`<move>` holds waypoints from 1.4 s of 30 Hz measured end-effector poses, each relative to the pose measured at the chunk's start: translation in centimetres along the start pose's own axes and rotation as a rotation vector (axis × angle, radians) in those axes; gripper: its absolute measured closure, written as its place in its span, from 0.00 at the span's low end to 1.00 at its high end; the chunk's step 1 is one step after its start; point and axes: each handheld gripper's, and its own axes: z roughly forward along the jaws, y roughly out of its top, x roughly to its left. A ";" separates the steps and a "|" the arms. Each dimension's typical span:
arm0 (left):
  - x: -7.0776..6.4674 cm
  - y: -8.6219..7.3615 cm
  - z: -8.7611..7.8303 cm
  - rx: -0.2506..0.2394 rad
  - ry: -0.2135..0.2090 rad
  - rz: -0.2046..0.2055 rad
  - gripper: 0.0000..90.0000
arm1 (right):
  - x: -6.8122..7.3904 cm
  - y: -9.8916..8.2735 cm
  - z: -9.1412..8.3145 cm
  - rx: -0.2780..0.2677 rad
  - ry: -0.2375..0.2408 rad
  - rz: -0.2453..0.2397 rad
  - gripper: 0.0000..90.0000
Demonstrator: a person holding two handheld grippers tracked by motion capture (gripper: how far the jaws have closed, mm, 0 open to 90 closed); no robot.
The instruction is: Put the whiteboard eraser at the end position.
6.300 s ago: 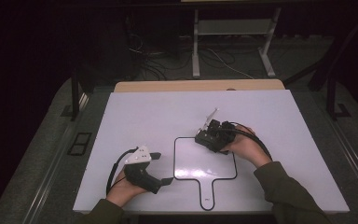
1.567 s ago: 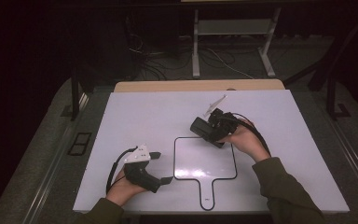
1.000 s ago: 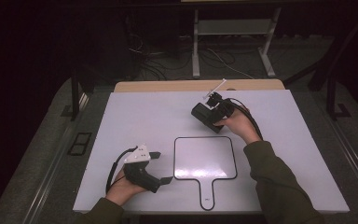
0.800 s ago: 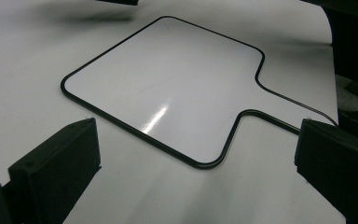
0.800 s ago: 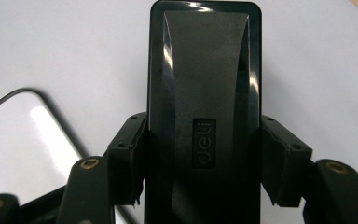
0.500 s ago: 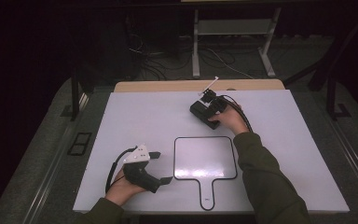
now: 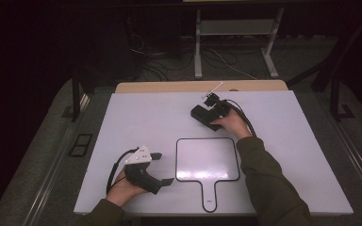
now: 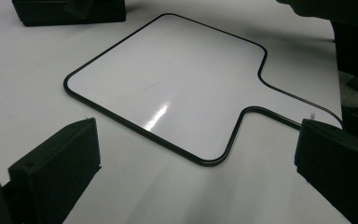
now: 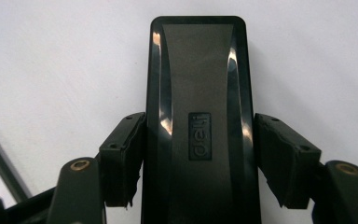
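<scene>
Lying flat on the white table near its far edge, the black whiteboard eraser shows a glossy rounded rim, a matte grey centre and an embossed logo. The right gripper straddles it; its jaws have just been opening, the left pad close against the side, the right one slightly off. A second ago the eraser was held above the table. The left gripper, jaws wide apart and empty, rests beside the black-edged, paddle-shaped whiteboard.
</scene>
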 end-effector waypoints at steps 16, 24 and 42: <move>1.2 -0.4 -0.1 -0.004 0.015 -0.016 0.00 | -0.9 -1.2 -3.0 -0.189 -0.009 0.070 0.12; 1.8 -0.7 0.2 -0.009 0.025 -0.049 0.00 | -0.2 -3.3 -5.5 -0.280 -0.014 0.066 0.12; 1.3 -0.7 0.0 -0.005 0.034 -0.045 0.00 | 3.0 -8.0 -8.2 -0.363 -0.006 0.011 0.12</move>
